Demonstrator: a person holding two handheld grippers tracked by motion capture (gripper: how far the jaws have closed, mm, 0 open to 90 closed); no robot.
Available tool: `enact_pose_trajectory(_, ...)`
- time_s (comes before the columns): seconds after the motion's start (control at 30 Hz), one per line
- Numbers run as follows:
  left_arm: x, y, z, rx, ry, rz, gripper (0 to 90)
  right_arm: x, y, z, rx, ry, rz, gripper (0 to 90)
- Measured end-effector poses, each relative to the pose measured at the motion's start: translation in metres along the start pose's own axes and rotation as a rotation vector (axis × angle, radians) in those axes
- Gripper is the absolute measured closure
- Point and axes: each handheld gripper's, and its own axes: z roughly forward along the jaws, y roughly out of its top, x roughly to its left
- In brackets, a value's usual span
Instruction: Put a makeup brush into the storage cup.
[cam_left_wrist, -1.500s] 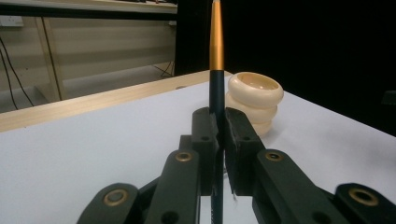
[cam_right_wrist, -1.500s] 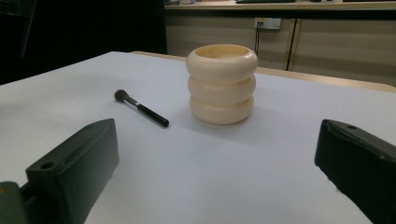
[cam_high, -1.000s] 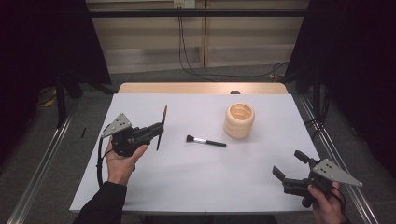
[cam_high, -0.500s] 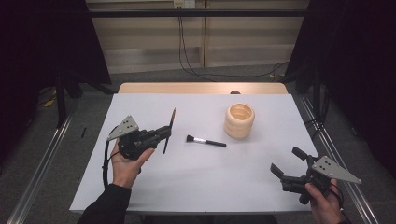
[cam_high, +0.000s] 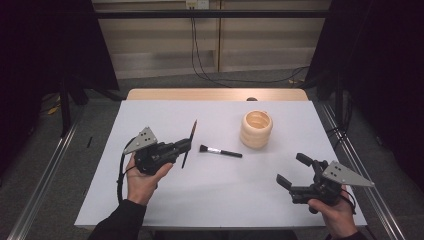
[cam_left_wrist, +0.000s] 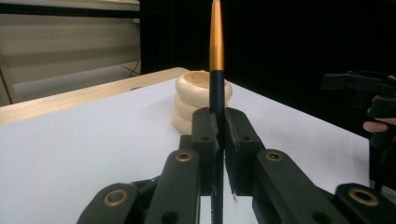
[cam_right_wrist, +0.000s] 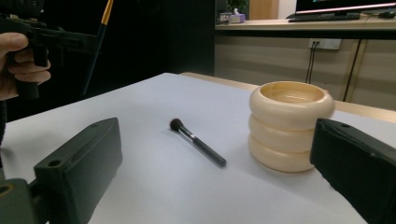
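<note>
While the left gripper (cam_high: 186, 145) stays clamped on the thin brush (cam_high: 189, 144) above the bench's (cam_high: 165, 112) left half, carry it upright — slowly — over the cup (cam_high: 256, 129); the right gripper (cam_high: 292, 172) waits, jaws apart.

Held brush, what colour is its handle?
The brush handle is black with an orange-gold band above, clearest in the left gripper view.

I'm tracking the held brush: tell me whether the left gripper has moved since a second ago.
Yes. The left gripper, shut on the thin brush, has shifted right, toward the makeup brush lying on the table.
</note>
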Motion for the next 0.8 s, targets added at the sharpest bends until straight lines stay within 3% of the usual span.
enact_pose_trajectory(0.07,-0.003,0.0,0.002,-0.003,-0.011,-0.002,83.5,0.003,0.003,0.006,0.008,0.022,0.017,1.5)
enact_pose_trajectory(0.47,-0.012,-0.001,0.01,0.02,-0.028,-0.002,83.5,0.017,0.024,0.036,0.014,0.153,0.002,1.9)
enact_pose_trajectory(0.8,-0.021,-0.002,0.019,0.029,-0.056,0.008,83.5,0.027,0.034,0.057,0.004,0.214,-0.022,4.6)
